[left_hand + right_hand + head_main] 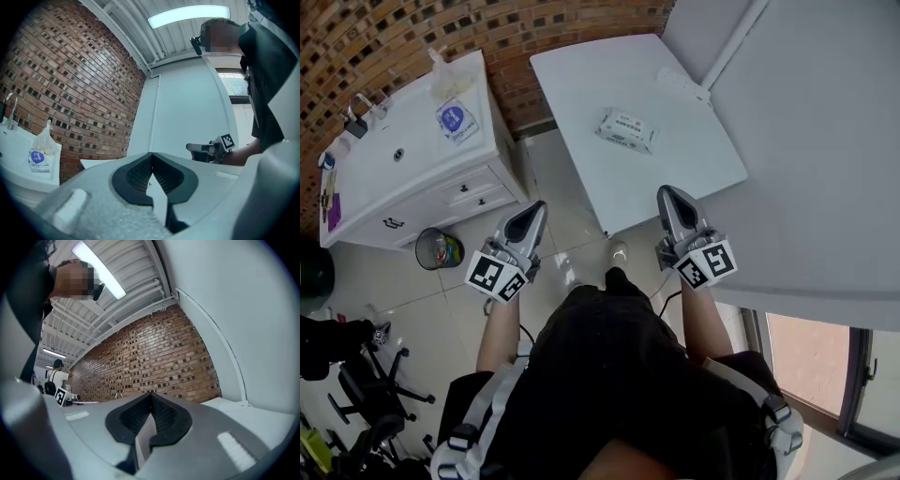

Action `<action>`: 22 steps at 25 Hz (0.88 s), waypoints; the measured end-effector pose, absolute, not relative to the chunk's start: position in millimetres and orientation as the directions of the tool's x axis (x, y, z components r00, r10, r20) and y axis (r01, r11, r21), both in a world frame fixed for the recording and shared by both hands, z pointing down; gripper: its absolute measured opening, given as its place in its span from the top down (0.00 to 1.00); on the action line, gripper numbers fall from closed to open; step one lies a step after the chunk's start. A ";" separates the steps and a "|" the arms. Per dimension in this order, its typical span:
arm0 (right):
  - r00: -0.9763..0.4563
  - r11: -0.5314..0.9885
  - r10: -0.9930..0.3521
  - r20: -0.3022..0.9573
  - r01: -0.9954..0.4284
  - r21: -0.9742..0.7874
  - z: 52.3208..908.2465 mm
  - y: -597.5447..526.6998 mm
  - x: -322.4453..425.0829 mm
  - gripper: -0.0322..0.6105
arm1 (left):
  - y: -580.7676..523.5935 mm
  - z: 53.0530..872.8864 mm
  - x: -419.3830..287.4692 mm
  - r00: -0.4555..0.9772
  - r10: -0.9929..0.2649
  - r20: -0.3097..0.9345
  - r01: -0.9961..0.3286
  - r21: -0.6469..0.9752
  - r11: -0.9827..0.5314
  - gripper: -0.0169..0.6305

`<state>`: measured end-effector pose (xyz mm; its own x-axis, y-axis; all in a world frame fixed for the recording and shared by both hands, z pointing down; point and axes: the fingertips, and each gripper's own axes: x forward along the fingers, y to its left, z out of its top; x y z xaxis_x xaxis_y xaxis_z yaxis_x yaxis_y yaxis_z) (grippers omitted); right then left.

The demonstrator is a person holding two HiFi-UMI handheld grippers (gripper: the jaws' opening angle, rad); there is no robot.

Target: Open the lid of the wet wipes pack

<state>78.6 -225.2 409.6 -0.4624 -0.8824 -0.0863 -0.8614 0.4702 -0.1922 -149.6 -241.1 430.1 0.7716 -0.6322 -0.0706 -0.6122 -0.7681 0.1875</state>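
**Both Grippers Shut, Wipes Pack Waiting on the Table**

The left gripper (535, 212) was clenched tight, its two jaws pressed together with nothing between them. The right gripper (668, 195) was the same: closed up and empty. Both pointed level, out toward the table, in front of the person's body and above the floor. Neither one touched anything.

The wet wipes pack (626, 129) lay flat near the middle of the white table (572, 84), well apart from both grippers and a bit nearer the right one. Its lid looked closed, though it was small in the head view.

The step in hand seemed to be getting close to the pack. To do it well, the jaws should open before they reach it. One gripper could hold the pack down while the other pinches the edge of the lid and lifts. The pack looked light and the table smooth, so it might slide if pushed from one side only.

The table was bare except for the pack and what looked like a white power strip (680, 86) near its far edge. A brick wall (384, 37) stood behind it. To the left was a white sink cabinet (412, 169) with a plastic bag (453, 117) on top. A small bin (439, 248) sat beside it on the pale tiled floor (553, 178).
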 end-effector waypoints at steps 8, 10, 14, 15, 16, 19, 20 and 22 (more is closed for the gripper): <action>-0.502 0.517 -0.856 -0.121 -0.838 -0.175 406.1 -301.6 106.8 0.94 | -298.8 414.6 -124.9 0.736 -0.671 -0.090 -0.657 0.149 -0.739 0.97; -0.507 0.525 -0.851 -0.135 -0.832 -0.178 404.5 -319.6 112.8 0.94 | -310.7 413.3 -119.0 0.728 -0.680 -0.088 -0.666 0.146 -0.732 0.97; -0.519 0.534 -0.845 -0.129 -0.824 -0.187 410.2 -344.5 122.7 0.94 | -330.3 417.9 -106.8 0.722 -0.689 -0.064 -0.676 0.145 -0.723 0.97; -0.519 0.533 -0.846 -0.121 -0.825 -0.191 412.8 -350.0 126.3 0.94 | -335.6 419.0 -103.5 0.721 -0.691 -0.056 -0.679 0.144 -0.720 0.97; -0.519 0.531 -0.847 -0.113 -0.824 -0.196 415.6 -355.4 130.6 0.94 | -340.8 419.8 -99.7 0.719 -0.694 -0.050 -0.682 0.144 -0.717 0.97; -0.522 0.531 -0.847 -0.098 -0.822 -0.206 423.3 -371.1 146.3 0.94 | -357.3 423.0 -84.0 0.718 -0.695 -0.040 -0.685 0.140 -0.715 0.97; -0.524 0.532 -0.847 -0.096 -0.822 -0.205 425.1 -375.9 152.0 0.94 | -362.6 424.6 -77.6 0.720 -0.693 -0.036 -0.683 0.136 -0.717 0.97; -0.525 0.533 -0.846 -0.093 -0.822 -0.201 427.6 -383.5 163.4 0.94 | -371.5 426.9 -64.2 0.729 -0.684 -0.027 -0.676 0.128 -0.725 0.97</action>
